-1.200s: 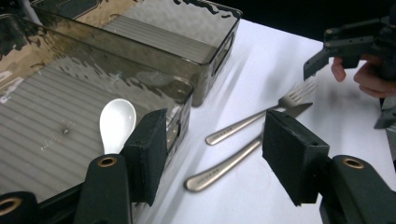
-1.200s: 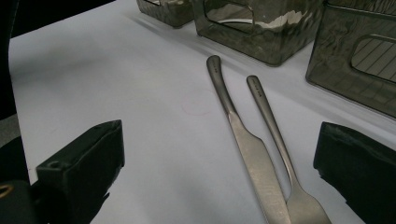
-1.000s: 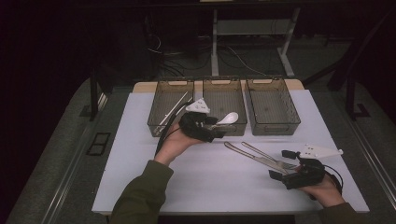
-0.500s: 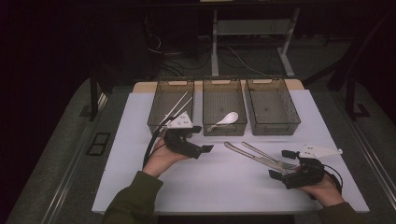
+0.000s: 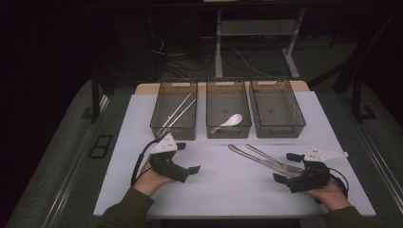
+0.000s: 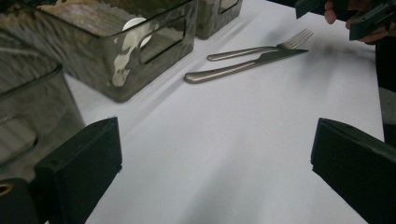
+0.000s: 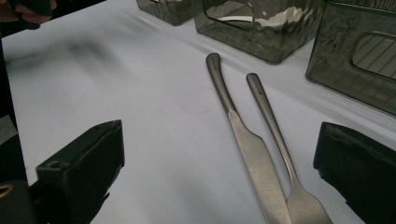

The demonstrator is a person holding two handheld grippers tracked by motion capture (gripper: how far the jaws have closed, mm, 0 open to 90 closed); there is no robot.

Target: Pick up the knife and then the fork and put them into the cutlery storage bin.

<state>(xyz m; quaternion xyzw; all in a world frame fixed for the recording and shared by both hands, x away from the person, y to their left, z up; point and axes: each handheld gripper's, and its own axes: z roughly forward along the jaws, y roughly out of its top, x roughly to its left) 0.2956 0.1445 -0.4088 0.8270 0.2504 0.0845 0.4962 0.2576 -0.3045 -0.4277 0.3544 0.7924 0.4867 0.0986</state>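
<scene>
table (image 5: pixel 142 142) white, three smoky bins along its far edge | knife (image 5: pixel 259 160) and fork (image 5: pixel 275 160): plain steel, side by side, handles toward the bins (they cross near the blade) | right gripper (image 5: pixel 288 167) jaws released, straddling their near ends, not touching | left gripper (image 5: pixel 189 161) jaws just opened wide, nothing between, well left of the cutlery

I count three smoked plastic bins: left bin (image 5: pixel 174 110), middle bin (image 5: pixel 228 109) and right bin (image 5: pixel 277 108), all in a row beyond my two grippers, the left gripper (image 5: pixel 186 170) and the right gripper (image 5: pixel 285 167). Two chopsticks (image 5: pixel 178 111) lie in the bin ahead of my left gripper. One white spoon (image 5: pixel 231 121) sits in the middle one. One knife (image 5: pixel 259 159) and one fork (image 5: pixel 273 159) lie just ahead of my right gripper.
</scene>
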